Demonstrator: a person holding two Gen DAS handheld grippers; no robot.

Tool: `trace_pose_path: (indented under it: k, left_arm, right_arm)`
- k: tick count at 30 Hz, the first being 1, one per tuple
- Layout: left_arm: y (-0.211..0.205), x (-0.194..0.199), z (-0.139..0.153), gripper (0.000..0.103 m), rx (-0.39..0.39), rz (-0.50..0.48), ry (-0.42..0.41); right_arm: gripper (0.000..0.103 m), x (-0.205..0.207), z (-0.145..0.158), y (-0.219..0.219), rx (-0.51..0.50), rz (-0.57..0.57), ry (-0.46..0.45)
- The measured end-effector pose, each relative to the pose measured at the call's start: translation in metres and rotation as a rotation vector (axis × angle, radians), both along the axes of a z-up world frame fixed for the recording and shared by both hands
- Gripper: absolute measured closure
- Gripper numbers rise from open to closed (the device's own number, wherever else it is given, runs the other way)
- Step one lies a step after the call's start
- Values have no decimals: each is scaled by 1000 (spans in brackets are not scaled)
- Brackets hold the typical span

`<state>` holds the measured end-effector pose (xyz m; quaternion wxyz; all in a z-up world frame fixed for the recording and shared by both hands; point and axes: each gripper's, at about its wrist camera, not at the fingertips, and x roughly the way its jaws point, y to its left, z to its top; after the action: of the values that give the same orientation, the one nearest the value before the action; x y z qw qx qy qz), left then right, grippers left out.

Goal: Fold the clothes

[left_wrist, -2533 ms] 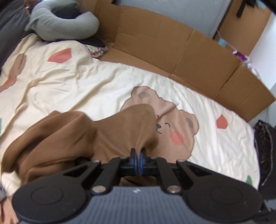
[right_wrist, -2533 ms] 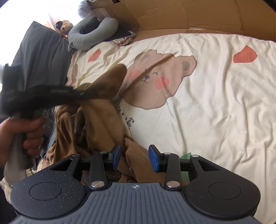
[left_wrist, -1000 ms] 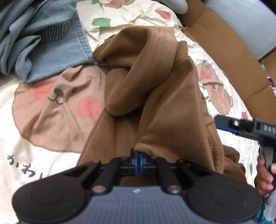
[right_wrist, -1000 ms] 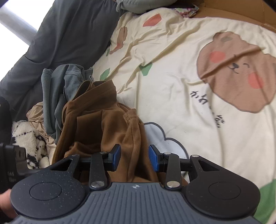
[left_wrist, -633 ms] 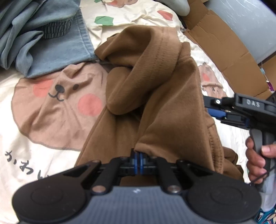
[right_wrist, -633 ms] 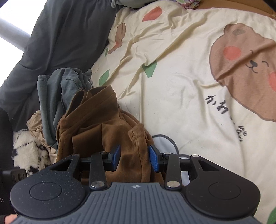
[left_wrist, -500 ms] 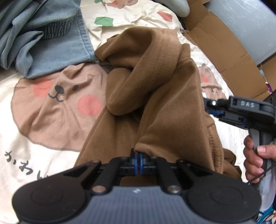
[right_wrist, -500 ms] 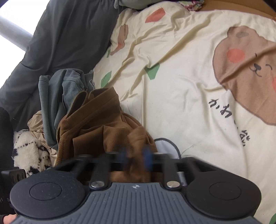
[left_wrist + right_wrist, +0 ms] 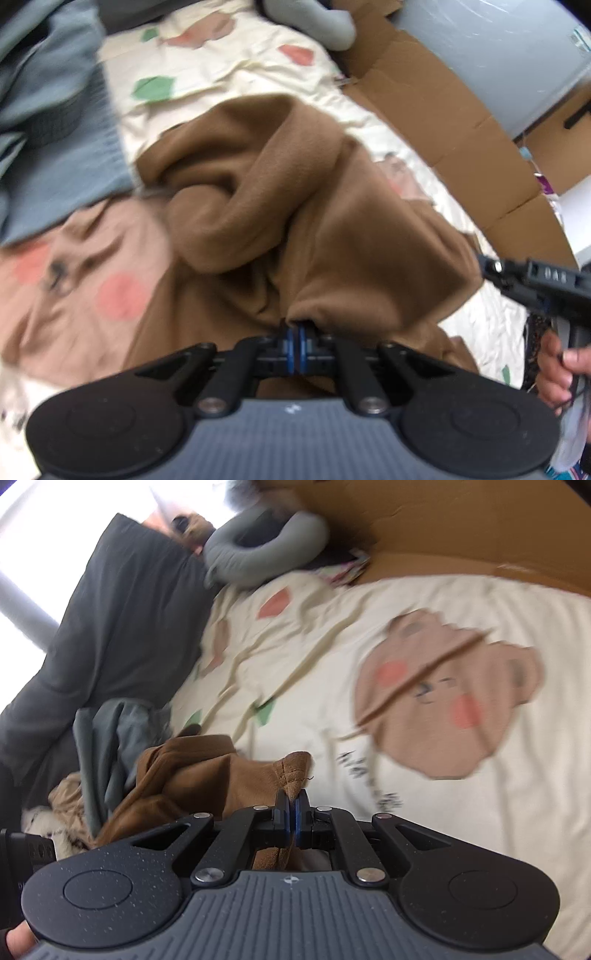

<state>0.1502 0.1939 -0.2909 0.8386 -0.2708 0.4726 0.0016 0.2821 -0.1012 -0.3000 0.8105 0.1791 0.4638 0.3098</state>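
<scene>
The brown fleece garment [image 9: 314, 221] was pinched in both closed tools, left tool [image 9: 294, 345] and right tool [image 9: 291, 819], its bunched bulk lying between them on the bed [image 9: 443, 812].

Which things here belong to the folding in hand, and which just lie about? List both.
In the job:
- brown garment
- left gripper, shut on it
- right gripper, shut on its hem

Lying about:
- blue-grey clothes
- bear-print bedsheet
- grey neck pillow
- cardboard
- dark grey pillow
</scene>
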Motion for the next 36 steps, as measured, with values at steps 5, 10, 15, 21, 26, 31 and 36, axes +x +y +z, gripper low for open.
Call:
trace_pose_path:
  k: [5, 10, 15, 21, 26, 31, 36]
  left_arm:
    - [-13, 37, 6, 100, 1, -42, -45]
    - [-28, 71, 8, 100, 0, -87, -70]
    - [-47, 81, 8, 100, 1, -162, -104]
    - [-97, 87, -5, 100, -20, -251, -143]
    - [-120, 89, -14, 99, -36, -295, -142]
    - [-147, 104, -16, 100, -46, -324, -162]
    - [-161, 112, -15, 100, -70, -347, -182]
  right_arm:
    - [102, 1, 9, -43, -8, -117, -31]
    - [102, 6, 19, -88, -11, -234, -59]
    - [102, 3, 29, -120, -14, -315, -82]
    - [102, -4, 46, -156, -21, -422, -118]
    - [102, -13, 59, -182, -32, -499, -142]
    - [102, -23, 68, -200, -42, -553, -156]
    - [102, -33, 80, -215, -43, -606, -182]
